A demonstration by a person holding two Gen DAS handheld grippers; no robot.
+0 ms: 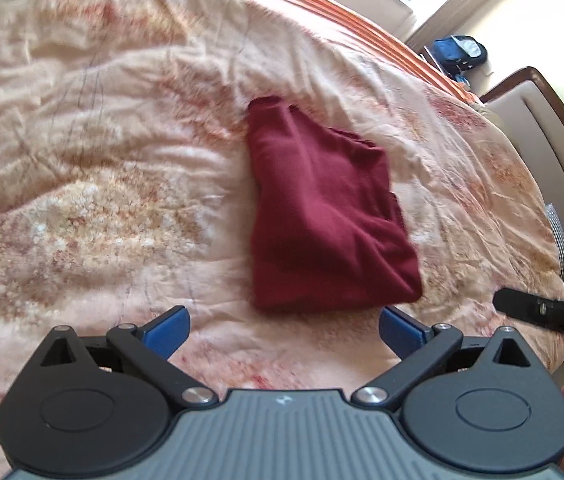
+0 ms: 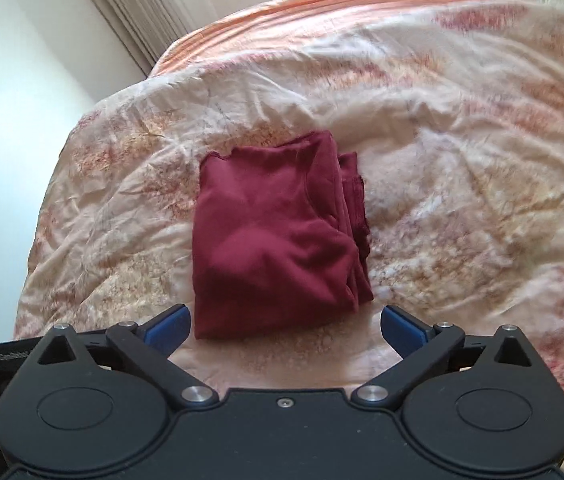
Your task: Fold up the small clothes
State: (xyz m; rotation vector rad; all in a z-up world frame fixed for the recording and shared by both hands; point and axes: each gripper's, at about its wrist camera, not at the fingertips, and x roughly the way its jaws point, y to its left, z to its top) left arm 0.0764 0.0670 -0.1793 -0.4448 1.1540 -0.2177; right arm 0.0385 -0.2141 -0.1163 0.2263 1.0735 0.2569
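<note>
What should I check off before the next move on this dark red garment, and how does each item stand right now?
1. Left gripper open, nothing between its jaws: ok.
2. Right gripper open, nothing held: ok.
3. Dark red garment lying folded on the bedspread: ok.
4. Fold tidy: not ok, layered edges stick out along one side.
5. Bedspread flat under the garment: not ok, wrinkled.
6. More clothes waiting: cannot tell.

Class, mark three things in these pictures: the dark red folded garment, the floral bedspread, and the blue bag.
dark red folded garment (image 2: 278, 240), right wrist view, middle of top layer.
floral bedspread (image 1: 82, 200), left wrist view, bare wrinkled patch.
blue bag (image 1: 460, 52), left wrist view, its front.
</note>
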